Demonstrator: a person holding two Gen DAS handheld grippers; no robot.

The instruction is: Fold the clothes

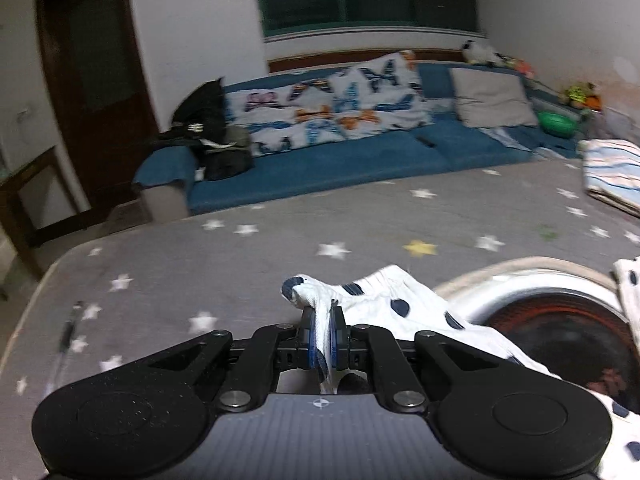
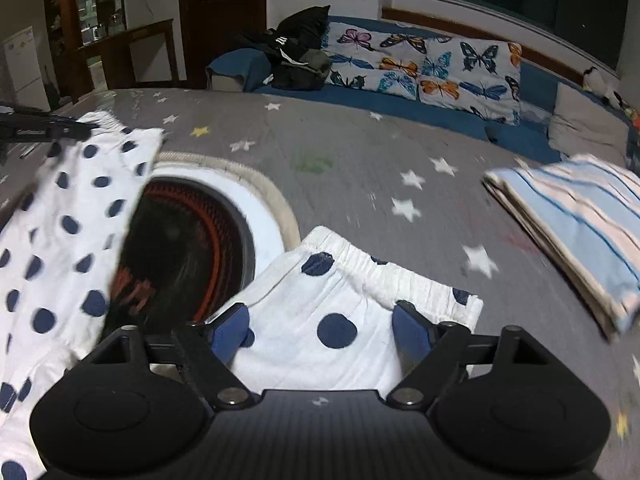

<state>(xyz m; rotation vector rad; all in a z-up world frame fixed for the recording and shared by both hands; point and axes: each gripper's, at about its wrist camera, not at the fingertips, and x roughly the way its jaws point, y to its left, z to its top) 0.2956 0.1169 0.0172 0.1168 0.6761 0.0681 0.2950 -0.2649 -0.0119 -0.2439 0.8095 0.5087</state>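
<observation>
A white garment with navy dots [image 1: 400, 304] hangs over a round basket [image 1: 560, 300] on the grey star-patterned surface. My left gripper [image 1: 322, 332] is shut on a bunched corner of it, held just above the surface. In the right wrist view the same garment [image 2: 60, 240] drapes from the left gripper [image 2: 80, 130] at upper left. Its elastic waistband end [image 2: 360, 272] lies between the blue pads [image 2: 230, 328] of my right gripper [image 2: 320, 330], which is wide open around the cloth.
A folded blue-and-white striped cloth [image 2: 572, 232] lies to the right on the star-patterned surface [image 2: 360, 160]. A pen [image 1: 68, 332] rests near the surface's left edge. Beyond stands a blue sofa [image 1: 340, 160] with butterfly pillows and dark bags.
</observation>
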